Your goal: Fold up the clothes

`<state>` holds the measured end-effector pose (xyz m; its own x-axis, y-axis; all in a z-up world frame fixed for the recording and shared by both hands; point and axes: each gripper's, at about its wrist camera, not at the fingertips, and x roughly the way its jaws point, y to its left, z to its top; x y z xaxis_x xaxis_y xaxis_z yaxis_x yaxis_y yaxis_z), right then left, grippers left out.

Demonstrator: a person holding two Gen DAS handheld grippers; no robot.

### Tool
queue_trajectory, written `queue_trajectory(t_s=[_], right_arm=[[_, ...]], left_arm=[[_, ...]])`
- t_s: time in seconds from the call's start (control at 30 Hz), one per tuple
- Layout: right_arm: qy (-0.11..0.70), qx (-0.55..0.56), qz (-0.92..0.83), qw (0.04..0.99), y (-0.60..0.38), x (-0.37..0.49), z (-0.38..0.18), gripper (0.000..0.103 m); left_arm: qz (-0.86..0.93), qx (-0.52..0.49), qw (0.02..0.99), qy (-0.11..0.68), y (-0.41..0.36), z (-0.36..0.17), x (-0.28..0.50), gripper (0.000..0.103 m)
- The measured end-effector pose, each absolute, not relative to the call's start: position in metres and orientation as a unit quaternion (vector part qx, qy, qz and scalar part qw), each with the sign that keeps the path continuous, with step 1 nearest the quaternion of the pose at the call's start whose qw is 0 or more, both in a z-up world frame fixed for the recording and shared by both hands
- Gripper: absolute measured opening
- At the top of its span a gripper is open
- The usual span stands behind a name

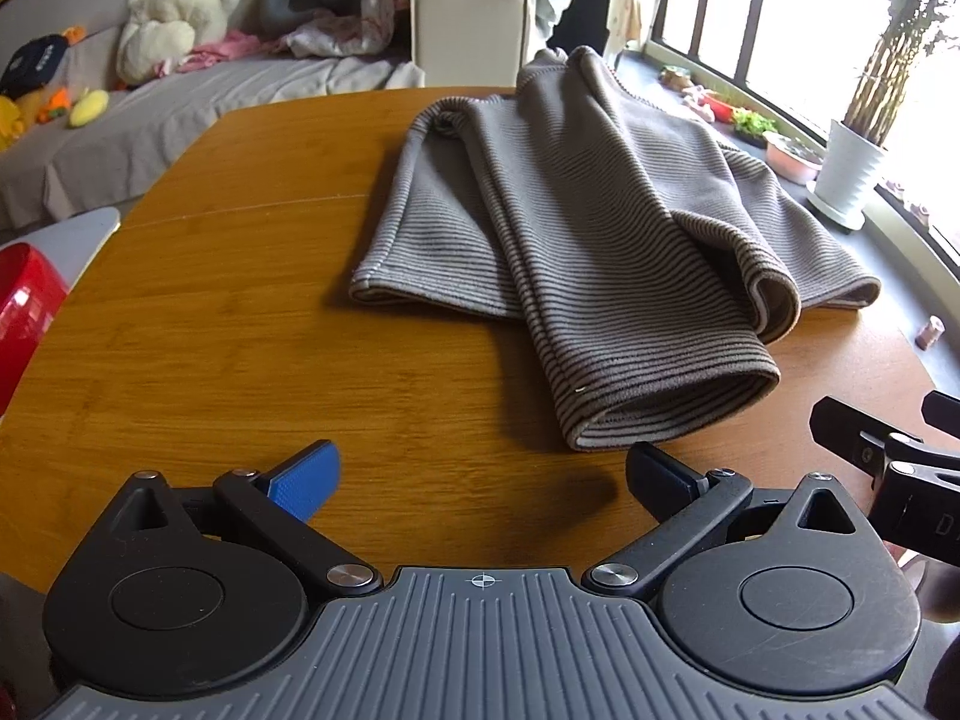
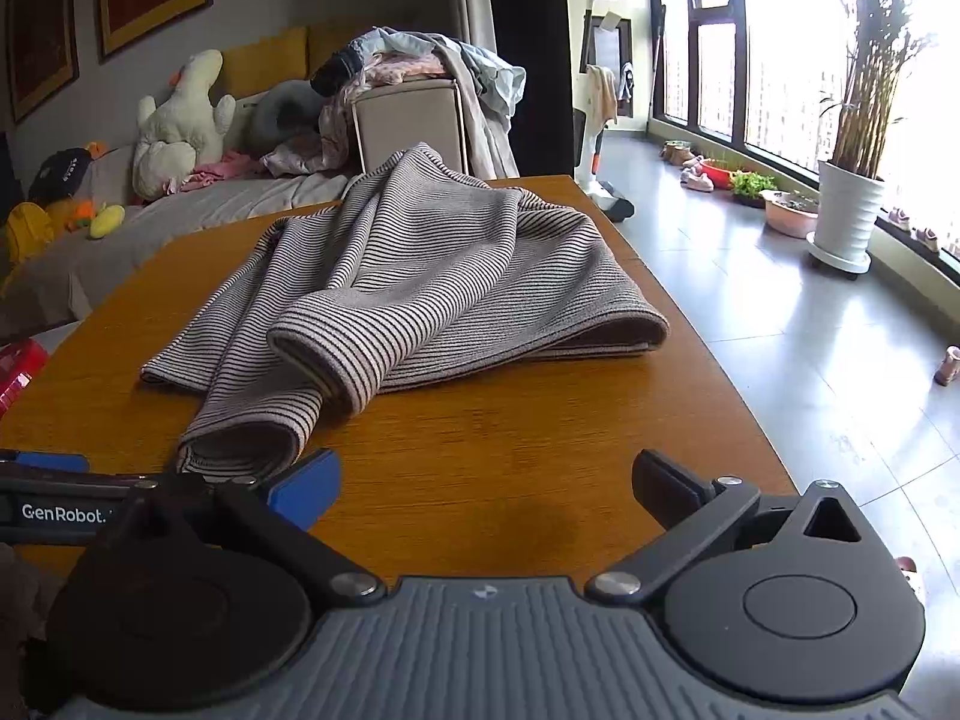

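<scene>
Your left gripper hangs over the near edge of the desk, its fingers spread wide with nothing between them. Your right gripper sits just to its right, fingers equally wide apart and empty; part of it pokes into the left view at the right edge.

Nothing lies on the bare wood between you and the top. Around the desk you have a red object at the left edge, a sofa at far left with a white plush, a box heaped with laundry behind the desk, and a potted plant on the floor at right by the windows.

The red object is cut off, so you cannot tell what it is. The windows are blown out white. The top's far end hangs over the far desk edge, out of sight.

The striped top lies in the middle of the desk, partly folded and rumpled. Its long axis runs near to far. A sleeve points toward you, its open cuff nearest your left gripper, and a second folded lobe rests on it.
</scene>
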<state>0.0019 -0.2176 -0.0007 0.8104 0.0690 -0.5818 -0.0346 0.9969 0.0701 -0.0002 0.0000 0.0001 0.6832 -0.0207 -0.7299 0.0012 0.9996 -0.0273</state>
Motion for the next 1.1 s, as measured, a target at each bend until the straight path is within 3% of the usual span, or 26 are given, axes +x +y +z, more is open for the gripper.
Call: queue_trajectory(t_s=[1.1], right_arm=[[0.341,0.03,0.033,0.939,-0.218,0.011,-0.02,0.103]], left_arm=[[0.005,-0.004,0.908,0.419,-0.005,-0.012,0.007,0.103]])
